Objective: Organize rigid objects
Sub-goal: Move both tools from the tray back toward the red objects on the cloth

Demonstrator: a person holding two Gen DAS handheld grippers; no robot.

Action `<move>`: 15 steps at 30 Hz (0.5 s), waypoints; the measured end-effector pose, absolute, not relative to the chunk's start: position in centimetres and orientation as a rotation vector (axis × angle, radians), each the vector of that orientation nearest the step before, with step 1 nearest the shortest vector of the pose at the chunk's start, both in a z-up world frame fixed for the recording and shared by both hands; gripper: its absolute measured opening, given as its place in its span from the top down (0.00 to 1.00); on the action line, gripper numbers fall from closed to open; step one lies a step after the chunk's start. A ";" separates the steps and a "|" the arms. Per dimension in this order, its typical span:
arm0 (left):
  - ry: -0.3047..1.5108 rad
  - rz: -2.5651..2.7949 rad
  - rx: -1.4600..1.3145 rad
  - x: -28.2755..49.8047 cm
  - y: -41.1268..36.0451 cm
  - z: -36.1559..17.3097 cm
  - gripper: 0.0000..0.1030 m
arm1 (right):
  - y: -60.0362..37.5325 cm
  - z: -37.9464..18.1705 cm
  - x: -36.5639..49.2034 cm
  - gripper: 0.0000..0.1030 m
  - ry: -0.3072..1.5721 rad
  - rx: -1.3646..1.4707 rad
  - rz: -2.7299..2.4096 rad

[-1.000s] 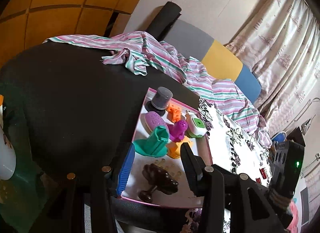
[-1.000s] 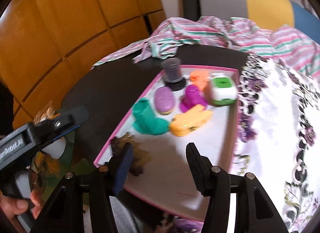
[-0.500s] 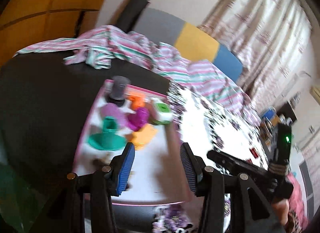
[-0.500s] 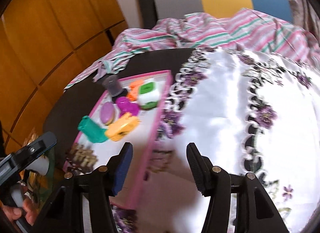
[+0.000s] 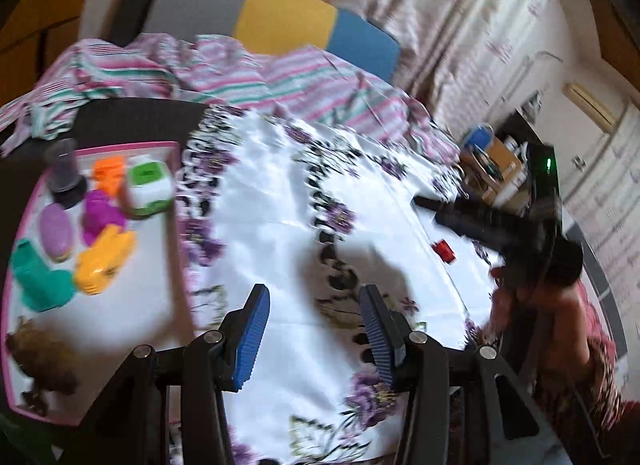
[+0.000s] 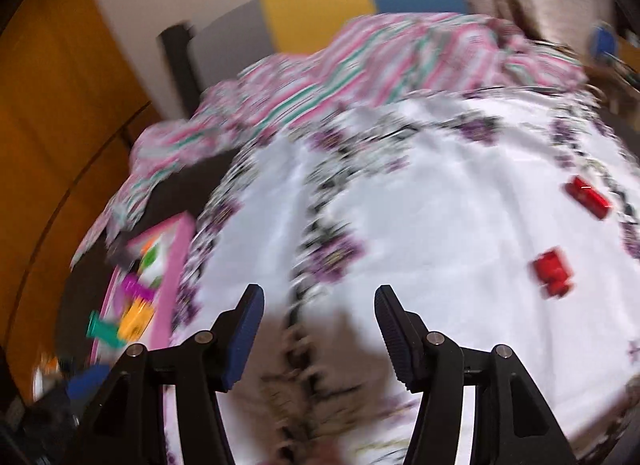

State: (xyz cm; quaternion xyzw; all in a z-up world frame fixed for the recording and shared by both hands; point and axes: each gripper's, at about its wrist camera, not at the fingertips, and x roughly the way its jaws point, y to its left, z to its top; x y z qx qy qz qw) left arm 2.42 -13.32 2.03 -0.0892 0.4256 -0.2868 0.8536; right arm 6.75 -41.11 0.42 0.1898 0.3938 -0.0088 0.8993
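Note:
A pink-rimmed tray (image 5: 120,145) lies at the left and holds several toys. Among them are a white and green cube (image 5: 150,187), a grey cup (image 5: 62,169), a yellow piece (image 5: 104,261), a teal piece (image 5: 38,285) and a brown figure (image 5: 40,357). Two red pieces (image 6: 588,197) (image 6: 554,273) lie on the white floral cloth (image 6: 440,225) at the right. My left gripper (image 5: 313,293) hangs open over the cloth beside the tray, with nothing between its fingers. My right gripper (image 6: 320,291) is open too, over bare cloth to the left of the red pieces.
A striped pink and green garment (image 5: 248,77) is heaped along the far edge, with a grey, yellow and blue chair back (image 5: 280,21) behind it. Curtains (image 5: 460,25) and a cluttered box (image 5: 496,165) stand at the right. A hand (image 5: 520,297) holds the right gripper.
Both views have swung right, away from the tray and onto the floral cloth. The tray has slid to the left edge, and the red pieces have come into the right wrist view.

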 end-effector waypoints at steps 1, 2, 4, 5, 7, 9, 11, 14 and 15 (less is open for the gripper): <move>0.903 -0.621 -0.178 2.5 -14.2 2.0 0.54 | -43.1 0.8 6.8 0.42 0.779 0.400 -0.080; 0.909 -0.632 -0.171 2.6 -14.9 1.9 0.54 | -44.9 1.0 7.0 0.39 0.759 0.401 -0.132; 0.923 -0.652 -0.161 2.8 -16.2 1.7 0.54 | -48.2 1.1 7.5 0.37 0.744 0.400 -0.217; 0.938 -0.670 -0.156 3.0 -17.1 1.4 0.54 | -50.5 0.9 8.1 0.37 0.761 0.394 -0.268; 0.956 -0.688 -0.150 3.0 -18.2 1.0 0.54 | -54.1 0.2 8.9 0.37 0.797 0.380 -0.330; 0.976 -0.710 -0.141 3.2 -19.5 0.7 0.54 | -57.1 -0.5 9.6 0.37 0.835 0.359 -0.367; 0.994 -0.725 -0.133 3.2 -20.7 0.3 0.54 | -60.0 -1.5 10.4 0.39 0.874 0.317 -0.396; 1.021 -0.739 -0.121 3.5 -22.1 -0.2 0.54 | -63.3 -2.8 11.1 0.42 0.901 0.262 -0.433; 1.028 -0.742 -0.120 3.7 -22.4 -0.3 0.54 | -64.4 -3.4 11.4 0.43 0.907 0.251 -0.440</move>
